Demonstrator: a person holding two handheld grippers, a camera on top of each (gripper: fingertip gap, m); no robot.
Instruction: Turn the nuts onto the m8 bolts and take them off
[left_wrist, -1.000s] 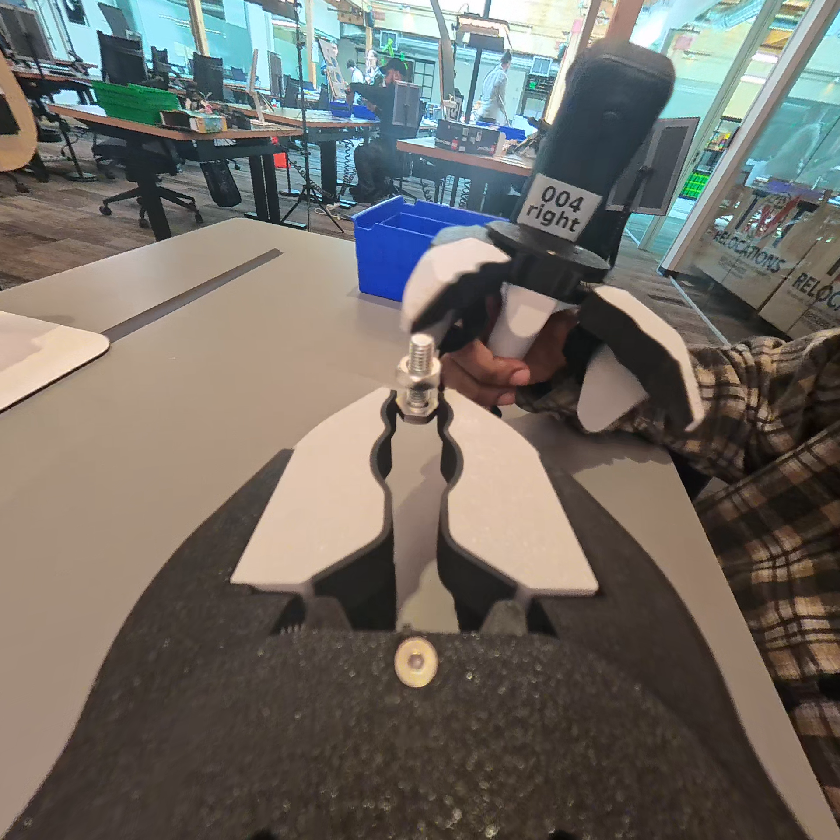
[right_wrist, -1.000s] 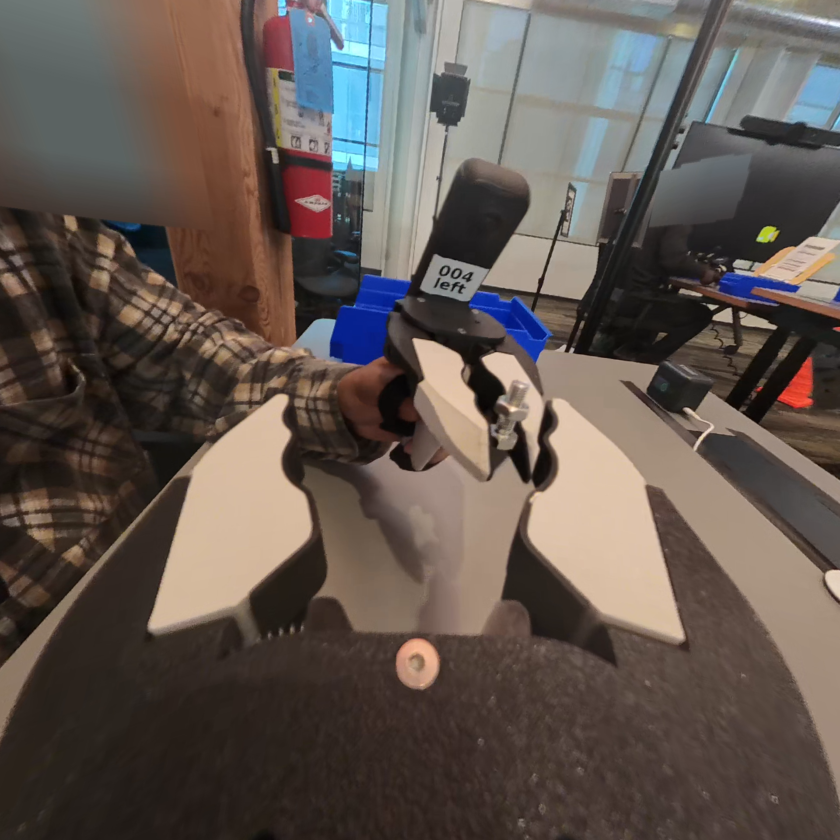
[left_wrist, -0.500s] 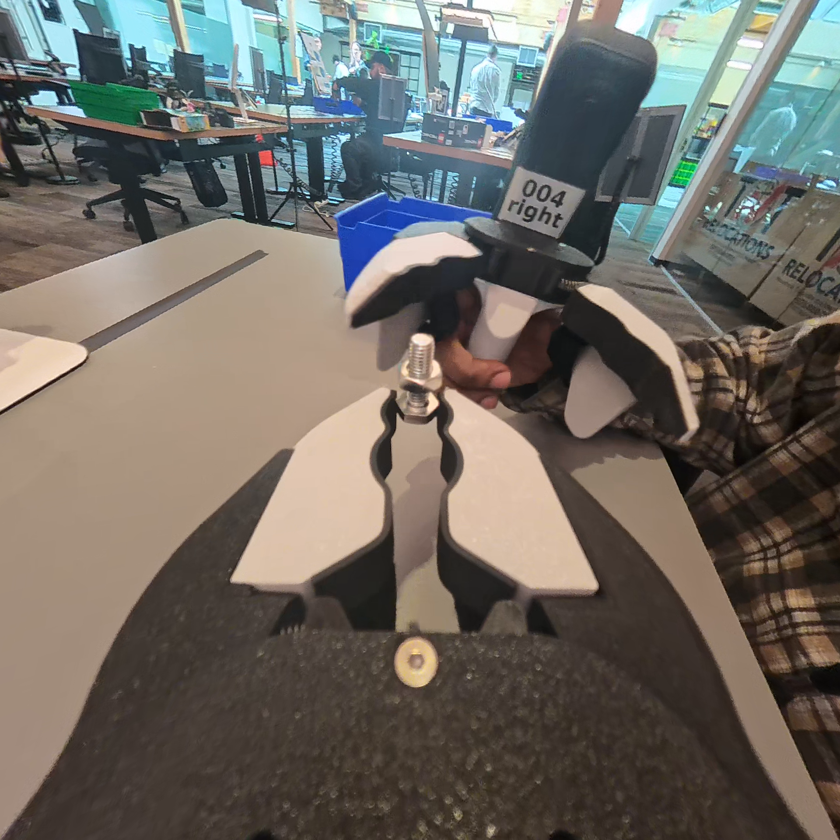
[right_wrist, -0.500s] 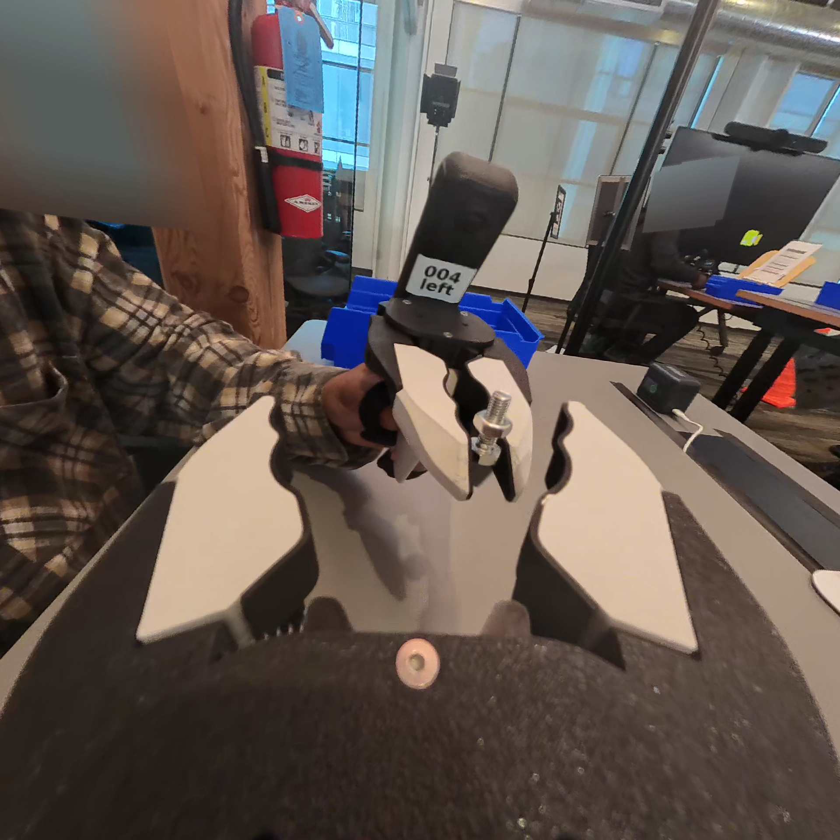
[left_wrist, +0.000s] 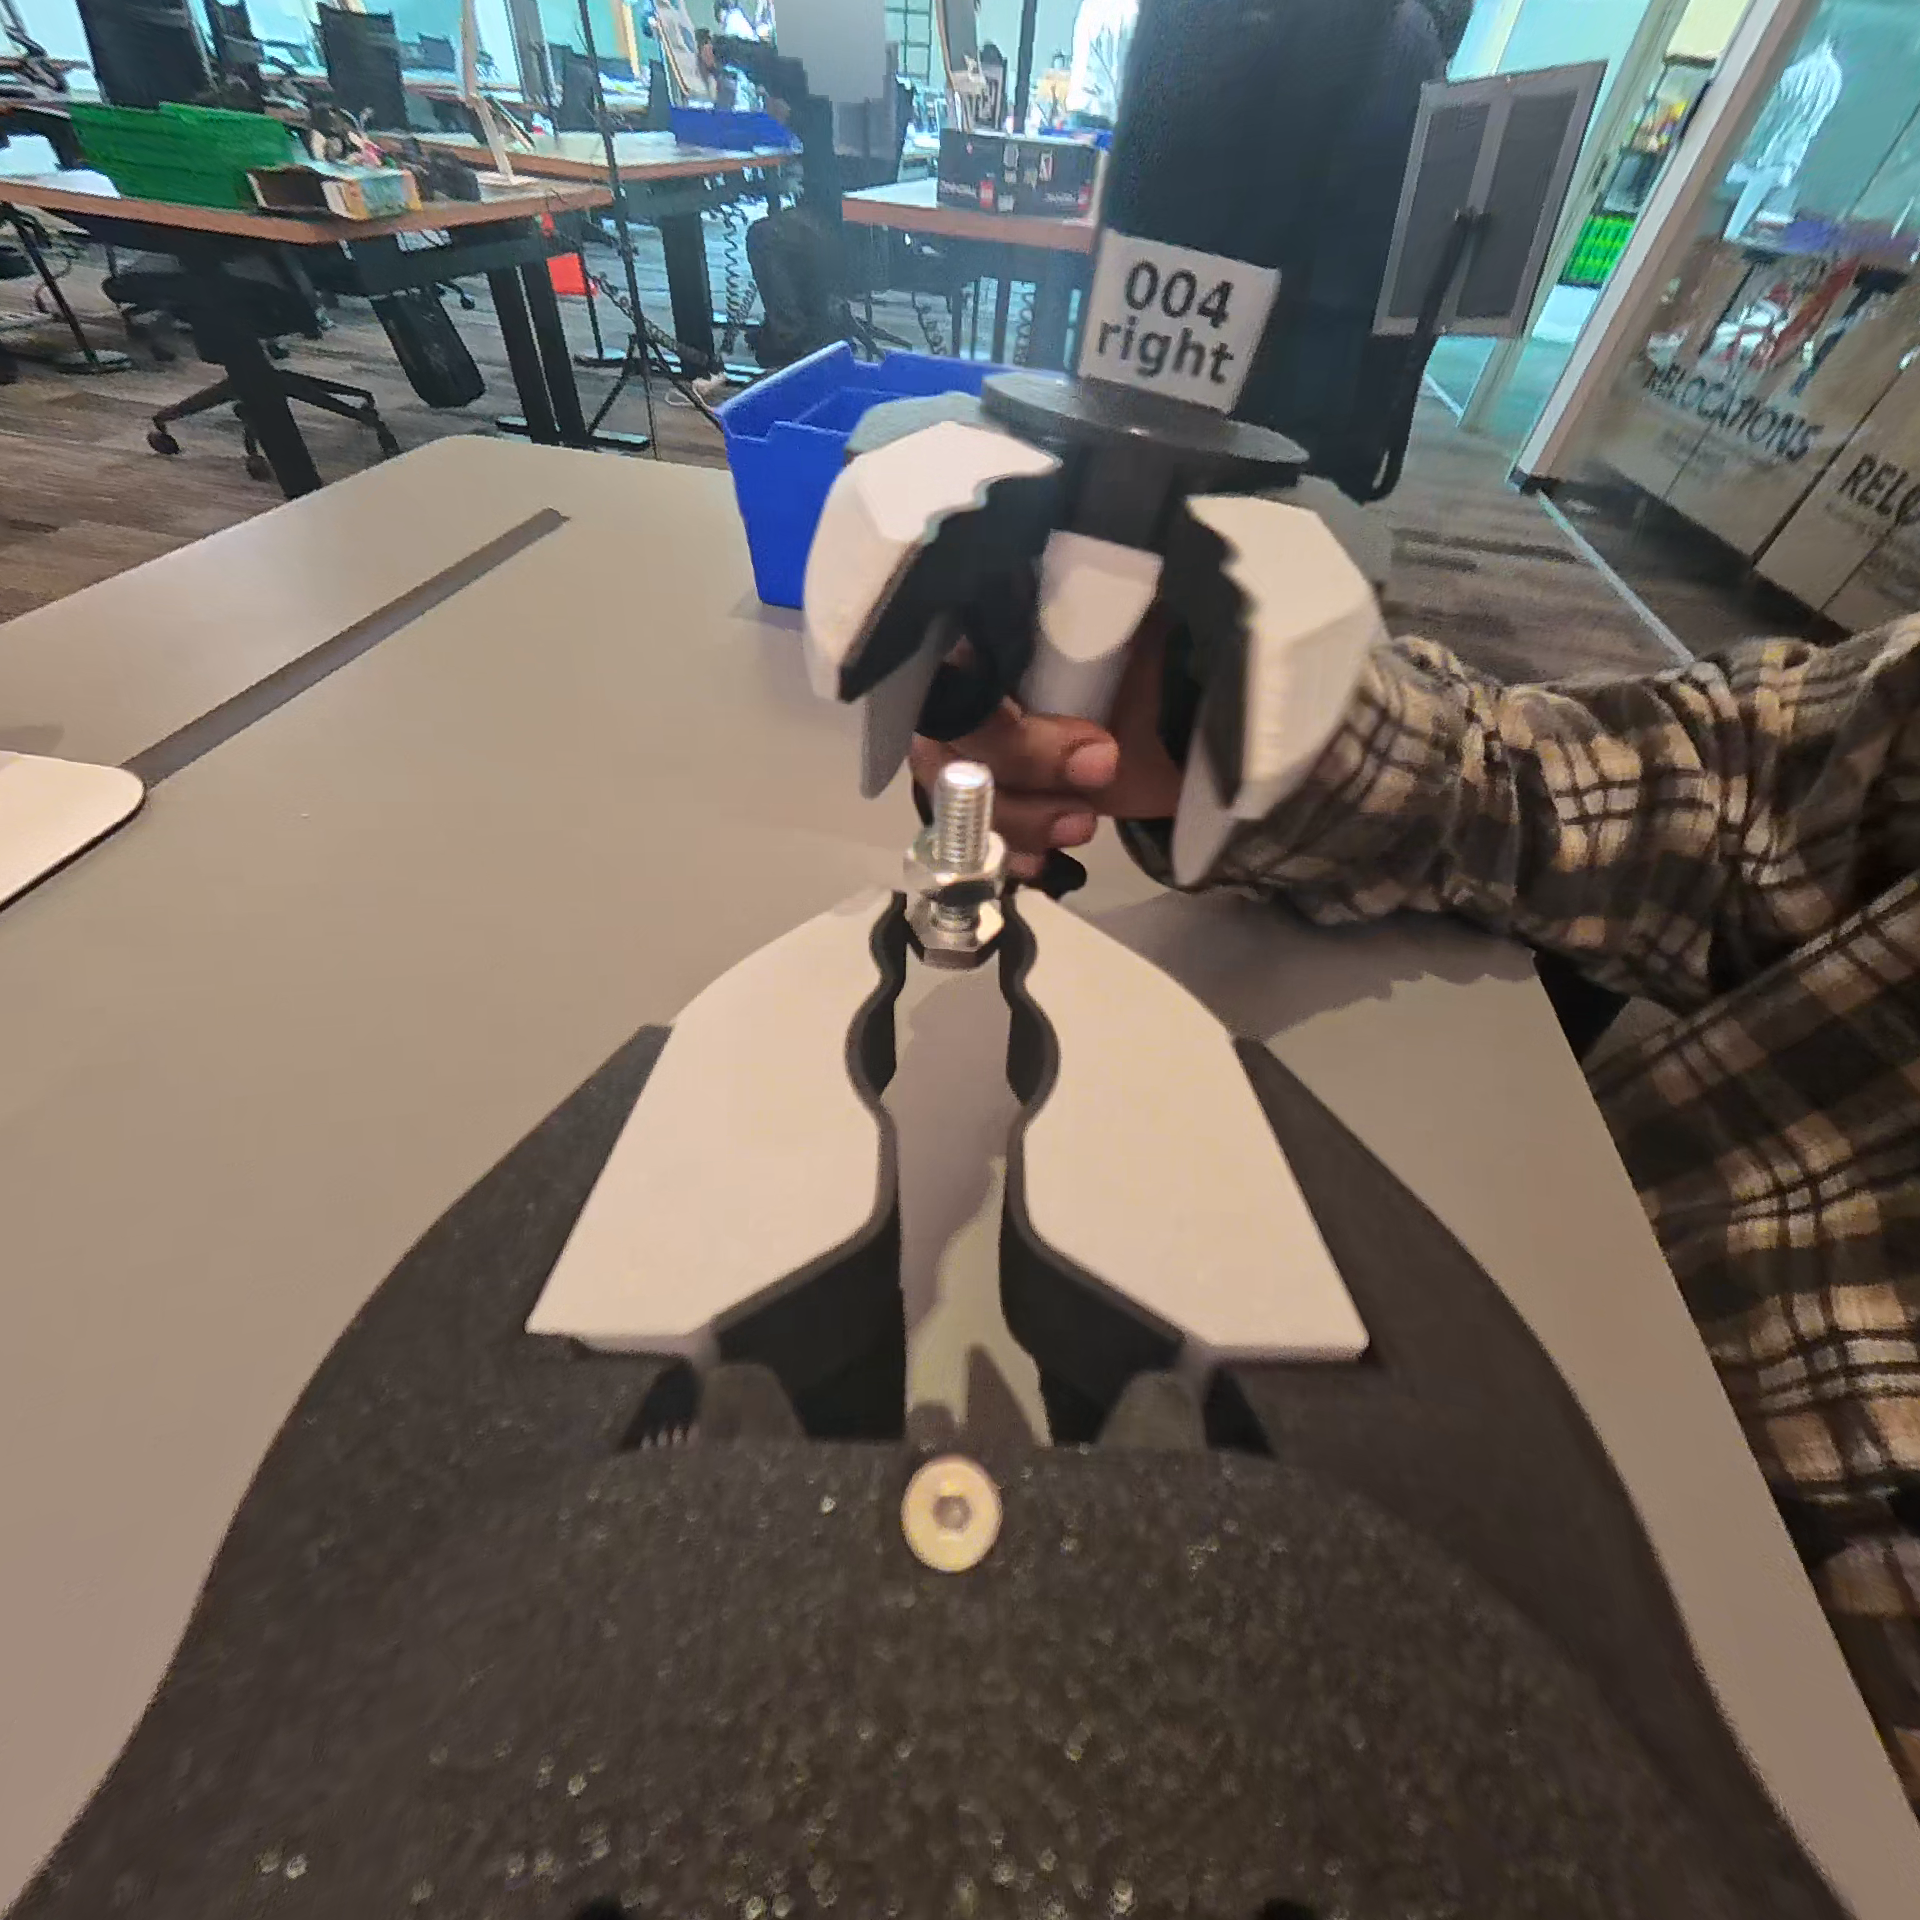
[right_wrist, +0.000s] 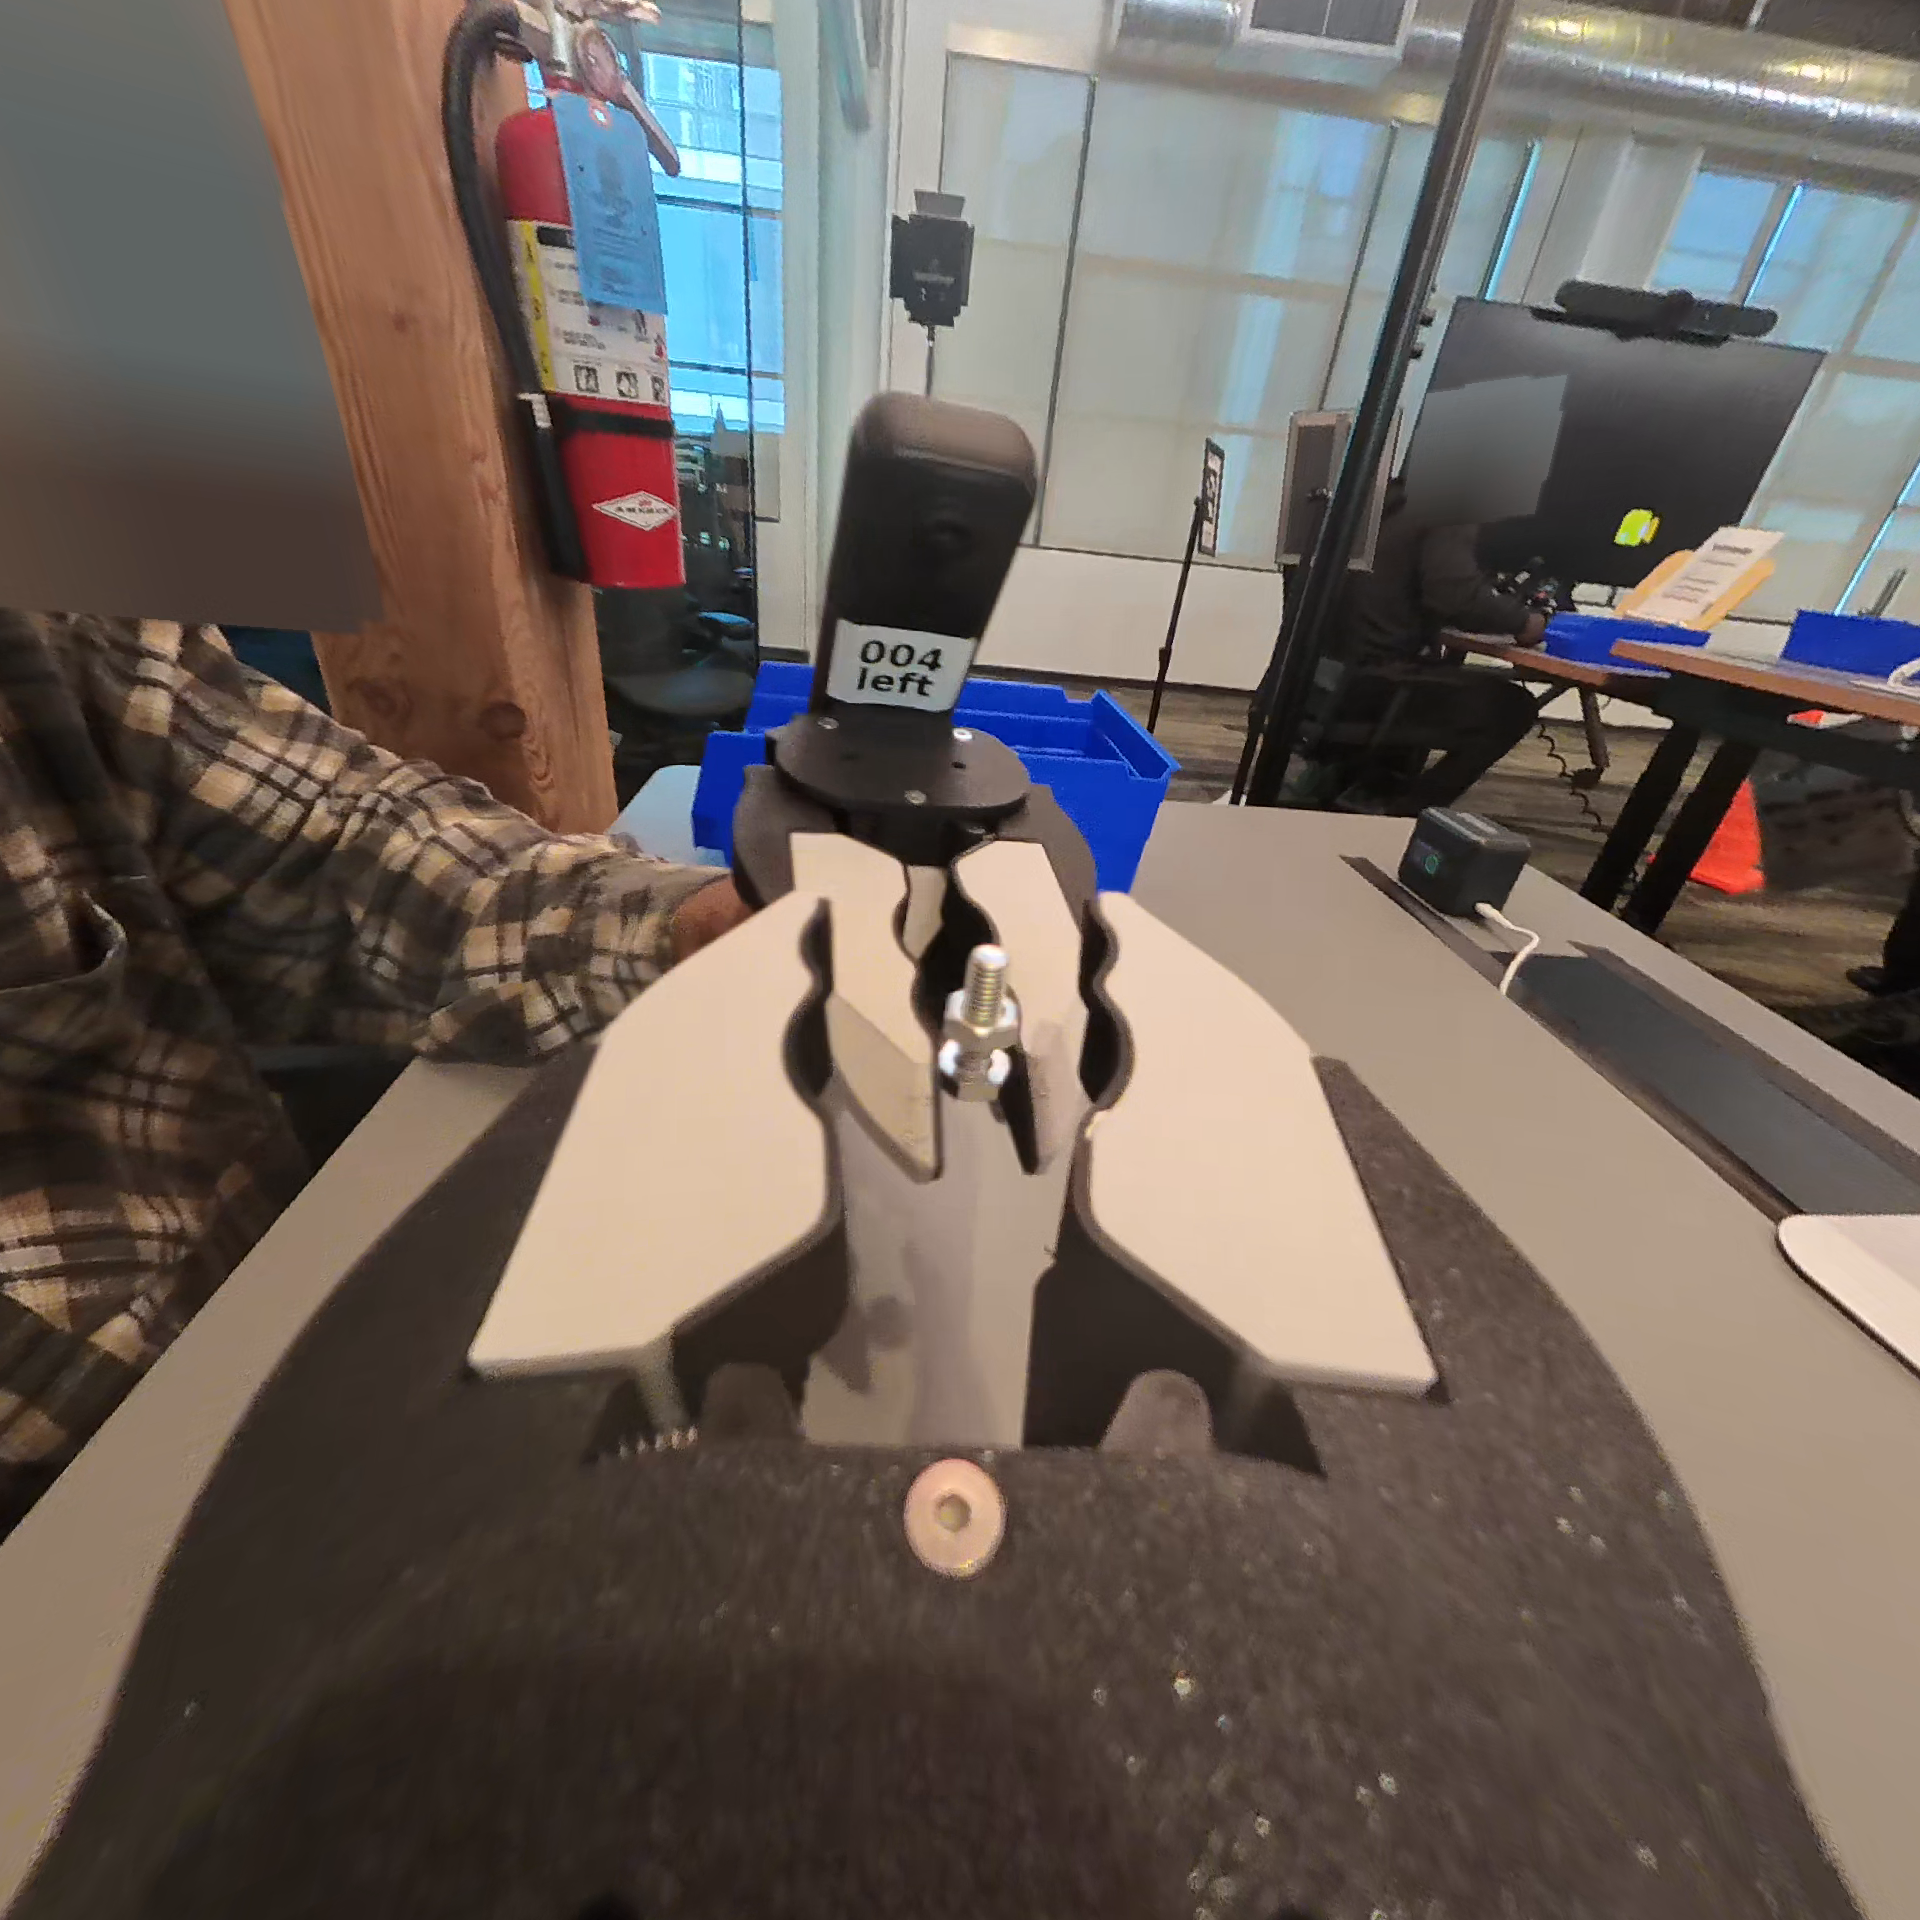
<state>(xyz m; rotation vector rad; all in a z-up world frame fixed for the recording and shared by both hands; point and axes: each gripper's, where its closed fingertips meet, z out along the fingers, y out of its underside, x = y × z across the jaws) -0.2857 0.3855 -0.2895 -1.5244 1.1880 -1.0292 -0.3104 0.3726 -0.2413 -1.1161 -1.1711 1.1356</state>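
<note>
A silver bolt (left_wrist: 961, 805) stands upright with a hex nut (left_wrist: 954, 862) threaded low on its shaft. My left gripper (left_wrist: 951, 935) is shut on the bolt's head and holds it above the grey table (left_wrist: 416, 935). My right gripper (left_wrist: 1039, 821) faces it from behind the bolt, open. In the right wrist view the right gripper (right_wrist: 956, 914) has its jaws on either side of the bolt (right_wrist: 985, 982) and nut (right_wrist: 977, 1031), apart from them. The left gripper (right_wrist: 971, 1127) pinches the bolt from below there.
Blue bins (left_wrist: 821, 468) stand at the table's far edge, also in the right wrist view (right_wrist: 1070, 769). A white pad (left_wrist: 52, 821) lies on the left, past a dark strip (left_wrist: 343, 644). A small black box with a cable (right_wrist: 1460, 862) sits by the strip. A plaid sleeve (left_wrist: 1662, 831) lies right. About 5 centimetres separates my left fingertips from my right.
My right gripper has swung round to face the bolt squarely, come closer and narrowed its opening around it. The left gripper still holds the bolt, now more upright.
</note>
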